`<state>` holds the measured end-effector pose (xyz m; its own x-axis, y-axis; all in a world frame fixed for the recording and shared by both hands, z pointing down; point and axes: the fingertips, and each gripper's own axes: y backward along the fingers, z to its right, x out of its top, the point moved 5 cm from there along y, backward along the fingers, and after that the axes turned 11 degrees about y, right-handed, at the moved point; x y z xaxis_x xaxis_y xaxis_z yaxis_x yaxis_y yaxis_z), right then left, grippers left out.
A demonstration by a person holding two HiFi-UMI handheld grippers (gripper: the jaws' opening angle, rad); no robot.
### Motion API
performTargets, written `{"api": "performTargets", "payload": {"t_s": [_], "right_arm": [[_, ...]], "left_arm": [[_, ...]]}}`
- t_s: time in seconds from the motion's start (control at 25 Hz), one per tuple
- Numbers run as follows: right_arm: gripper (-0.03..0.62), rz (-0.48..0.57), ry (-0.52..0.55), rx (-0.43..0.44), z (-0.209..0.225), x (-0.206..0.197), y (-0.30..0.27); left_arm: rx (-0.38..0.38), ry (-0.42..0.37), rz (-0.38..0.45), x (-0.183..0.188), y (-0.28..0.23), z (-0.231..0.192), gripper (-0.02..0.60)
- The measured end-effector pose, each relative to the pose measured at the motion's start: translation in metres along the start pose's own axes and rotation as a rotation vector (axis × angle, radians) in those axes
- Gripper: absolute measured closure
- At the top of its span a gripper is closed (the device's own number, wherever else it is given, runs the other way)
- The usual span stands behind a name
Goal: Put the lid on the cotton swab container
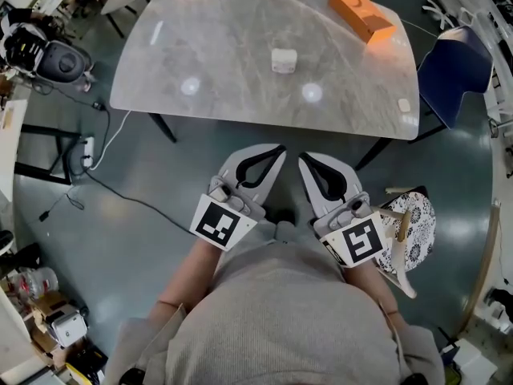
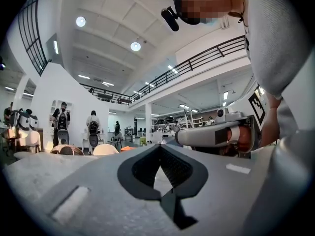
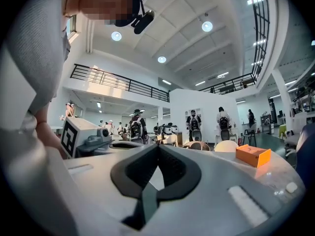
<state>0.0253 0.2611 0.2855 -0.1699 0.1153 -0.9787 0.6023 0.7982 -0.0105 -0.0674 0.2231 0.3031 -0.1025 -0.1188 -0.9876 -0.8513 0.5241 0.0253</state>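
As left gripper (image 1: 277, 148), right gripper (image 1: 304, 160) hang clenched, empty, container (image 1: 283, 59) sits far on table (image 1: 200, 46); lid unreadable: look closer first.

Grey marbled table (image 1: 240, 54), orange box (image 1: 362, 13), blue chair (image 1: 453, 66), white container (image 1: 284, 59)

I stand in a big open lab hall. Overhead is a high white ceiling (image 2: 108, 28) with round lamps (image 2: 135, 46) and a railed mezzanine (image 2: 197, 63). Cables (image 1: 128, 199) trail over the grey floor (image 1: 120, 239) beside my marble bench (image 1: 240, 62). Gear (image 1: 48, 54) clutters the edges, and people with backpacks (image 3: 192, 123) stand about.
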Motion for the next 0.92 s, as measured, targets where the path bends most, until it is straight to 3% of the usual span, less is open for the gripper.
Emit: {"api": "performTargets", "payload": {"t_s": [0.92], "right_arm": [[0.592, -0.008, -0.006, -0.008, -0.010, -0.001, -0.008]], "left_arm": [[0.021, 0.092, 0.030, 0.001, 0.015, -0.014, 0.583]]}}
